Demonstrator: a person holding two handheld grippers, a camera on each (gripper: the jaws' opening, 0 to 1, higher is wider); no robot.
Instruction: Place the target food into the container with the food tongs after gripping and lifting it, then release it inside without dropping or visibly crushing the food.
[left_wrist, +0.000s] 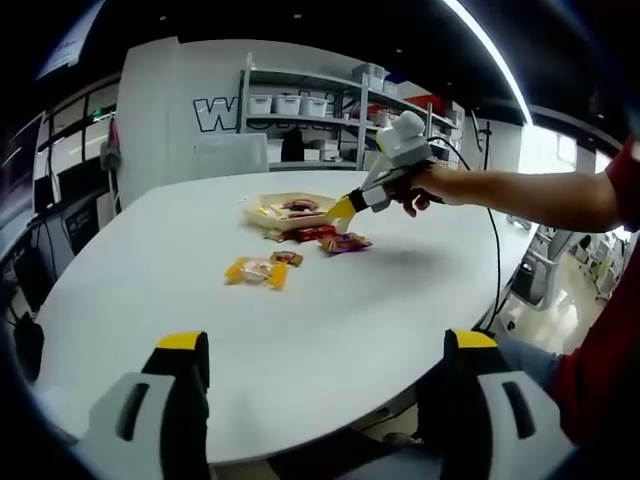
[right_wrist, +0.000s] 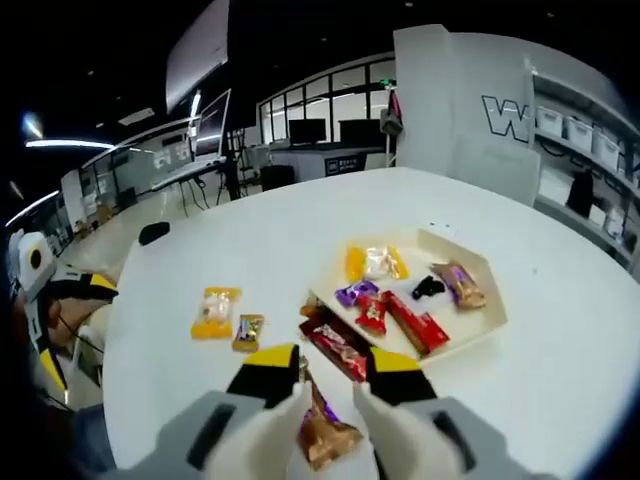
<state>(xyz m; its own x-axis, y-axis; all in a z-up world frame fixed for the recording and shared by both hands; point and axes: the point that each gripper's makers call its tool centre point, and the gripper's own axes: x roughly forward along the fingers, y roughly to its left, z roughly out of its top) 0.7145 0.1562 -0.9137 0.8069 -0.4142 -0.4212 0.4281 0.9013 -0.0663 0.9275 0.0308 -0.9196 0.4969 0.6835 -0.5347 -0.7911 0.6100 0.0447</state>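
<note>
Left gripper view: the left gripper (left_wrist: 320, 375) hangs at the near edge of the white desk (left_wrist: 300, 320), its fingers (left_wrist: 180, 385) spread wide with nothing between them. Across the desk a person's hand (left_wrist: 425, 188) holds the right gripper (left_wrist: 342, 210) just above the shallow tray (left_wrist: 285, 215). Two wrapped snacks, a red one (left_wrist: 312, 234) and a purple one (left_wrist: 345, 242), lie just beside the tray's near rim. A yellow packet (left_wrist: 256, 271) and a small brown sweet (left_wrist: 287, 258) lie apart, nearer the camera.

Right gripper view: the right gripper's fingers (right_wrist: 265, 375) are partly parted over a brown-and-purple wrapped candy (right_wrist: 325, 432) on the desk; whether they touch it is unclear, probably not yet clamped. The candy lies outside the tray, near its corner. A dark red bar (right_wrist: 335, 350) rests at the tray's edge. Inside the tray lie several wrapped pieces, yellow, purple, red, black and brown
</note>
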